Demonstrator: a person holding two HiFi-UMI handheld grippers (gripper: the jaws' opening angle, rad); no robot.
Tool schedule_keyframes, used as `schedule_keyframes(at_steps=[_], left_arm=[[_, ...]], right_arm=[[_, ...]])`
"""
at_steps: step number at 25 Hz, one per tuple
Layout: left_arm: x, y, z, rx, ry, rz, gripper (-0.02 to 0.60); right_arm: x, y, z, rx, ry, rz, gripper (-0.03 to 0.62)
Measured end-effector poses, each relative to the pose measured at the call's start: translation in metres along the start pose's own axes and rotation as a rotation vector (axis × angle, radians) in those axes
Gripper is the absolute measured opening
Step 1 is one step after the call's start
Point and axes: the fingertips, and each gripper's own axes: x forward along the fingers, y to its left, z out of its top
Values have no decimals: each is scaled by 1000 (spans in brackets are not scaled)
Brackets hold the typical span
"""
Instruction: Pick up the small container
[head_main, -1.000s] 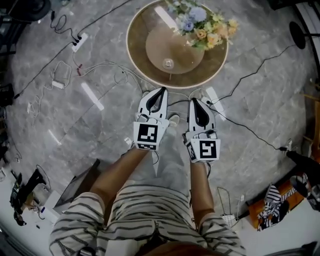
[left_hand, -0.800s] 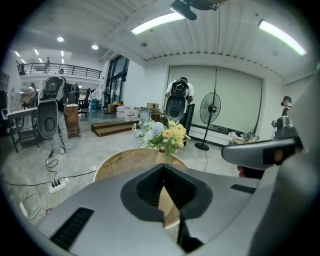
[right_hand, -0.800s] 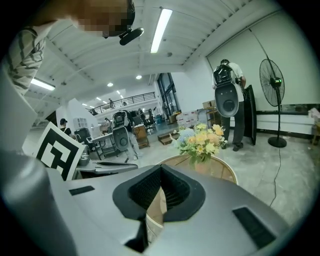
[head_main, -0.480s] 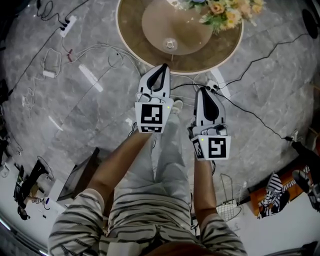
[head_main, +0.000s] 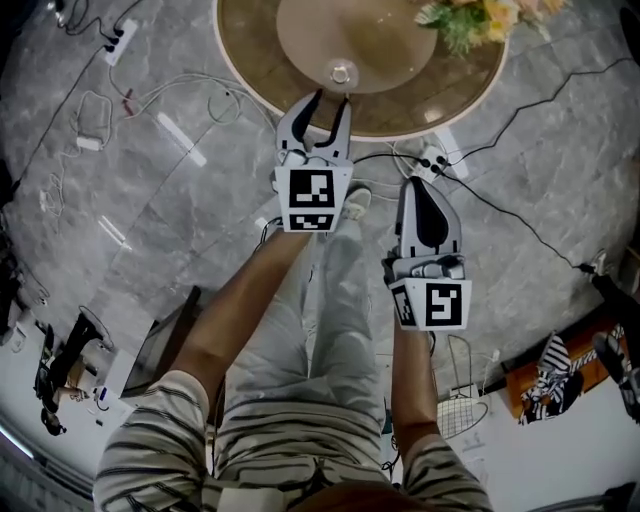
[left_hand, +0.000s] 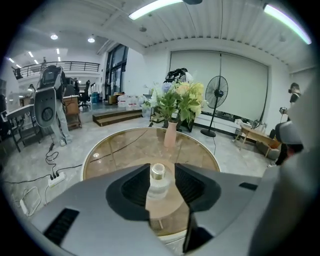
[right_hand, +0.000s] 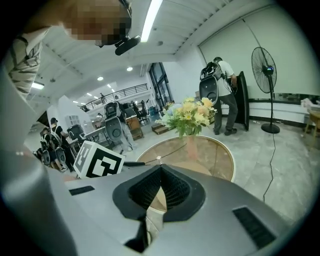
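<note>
One flower vase (left_hand: 170, 135) behind the small container (head_main: 341, 72); left gripper (head_main: 332, 98) opening short of it, right gripper (head_main: 420, 188) pressed together.

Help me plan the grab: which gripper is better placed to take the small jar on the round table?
Left. The left gripper is over the table edge, its jaws opening with the small jar lined up just ahead, untouched. The right gripper hangs back, shut.
</note>
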Motion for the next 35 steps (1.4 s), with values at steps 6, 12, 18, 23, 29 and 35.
schedule_keyframes(at_steps=[6, 12, 18, 23, 29, 35], left_arm=[[37, 4, -18, 20, 26, 12, 245], [64, 6, -34, 50, 41, 20, 292], [89, 11, -49, 74, 60, 30, 331], [104, 14, -51, 87, 45, 26, 347], [118, 13, -52, 90, 23, 20, 347], [123, 13, -49, 87, -21, 33, 330]], right_arm=[[13, -10, -9, 34, 12, 6, 8], [26, -16, -7, 37, -6, 7, 8], [28, -18, -24, 57, 27, 1, 8], [30, -18, -36, 65, 46, -1, 8], [32, -21, -37, 60, 57, -9, 8], [30, -24, -45, 69, 73, -21, 8]])
